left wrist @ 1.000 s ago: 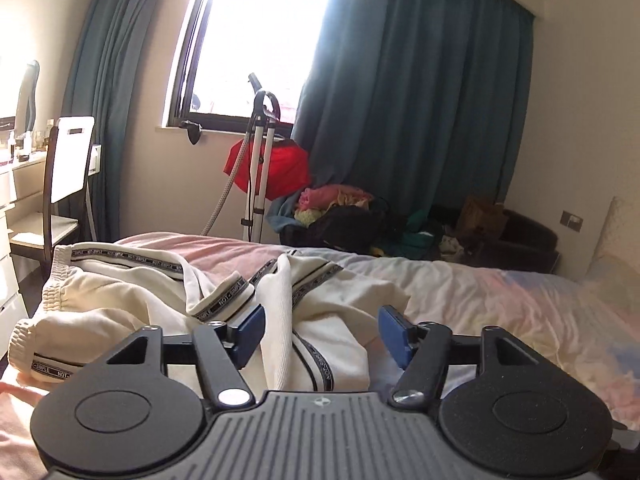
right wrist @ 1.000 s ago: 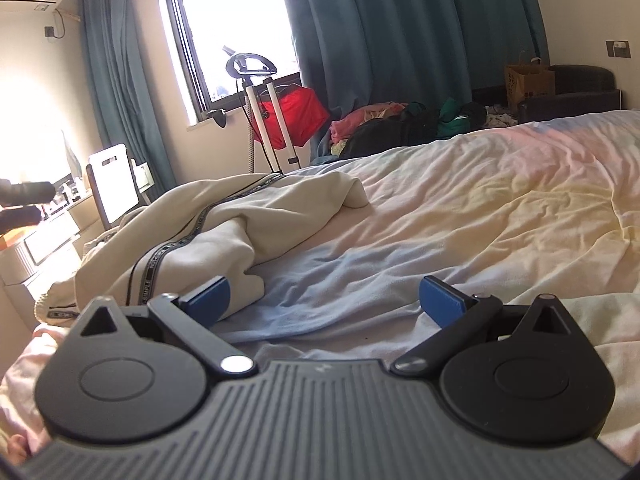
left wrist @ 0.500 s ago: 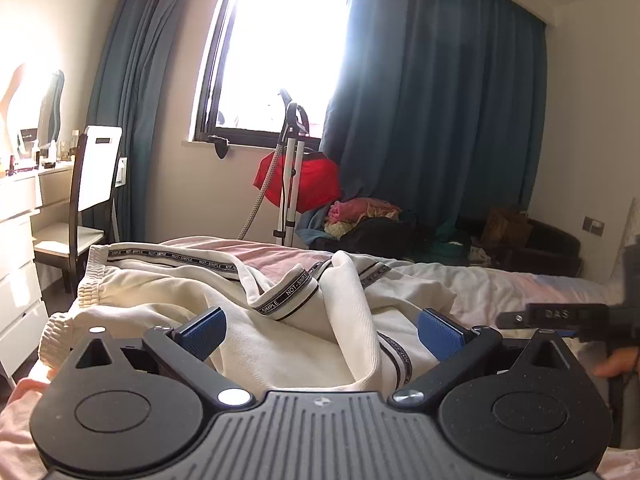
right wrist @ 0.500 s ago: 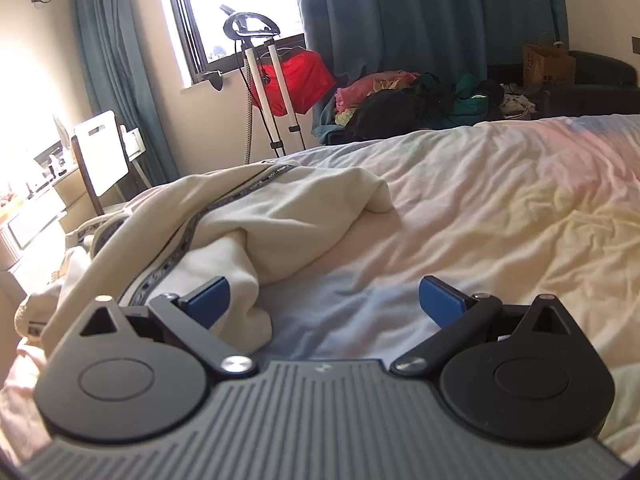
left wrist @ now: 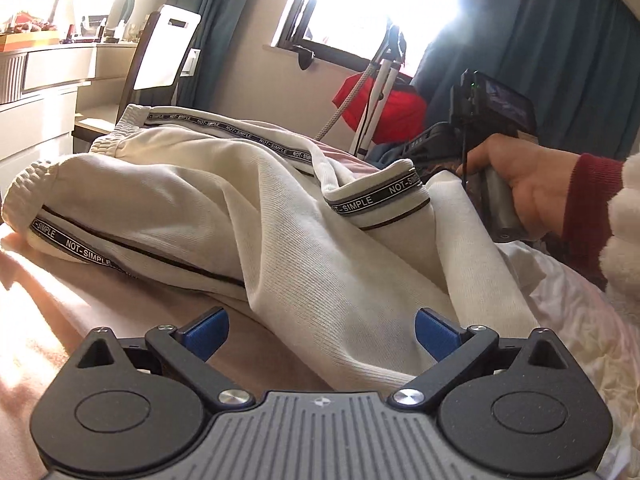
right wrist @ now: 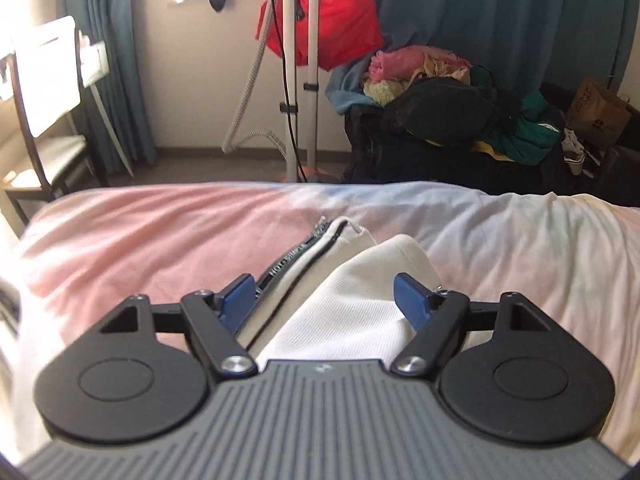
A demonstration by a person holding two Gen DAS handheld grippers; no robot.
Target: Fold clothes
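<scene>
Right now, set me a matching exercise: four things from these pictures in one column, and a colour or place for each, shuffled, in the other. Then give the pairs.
Things:
1. trousers
2. bag
3. chair
4. curtain

Descriptions:
A. red, behind the white stand
B. cream with black lettered tape, lying on the bed
C. dark teal, hanging at the right of the window
D. on the floor, left of the bed

Pairs: 1-B, 2-A, 3-D, 4-C

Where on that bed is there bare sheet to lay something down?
Bare sheet lies left of the cream trousers and beyond them up to the bed's far edge, and right of them too. It is crowded around the trousers, where both open grippers work.
</scene>
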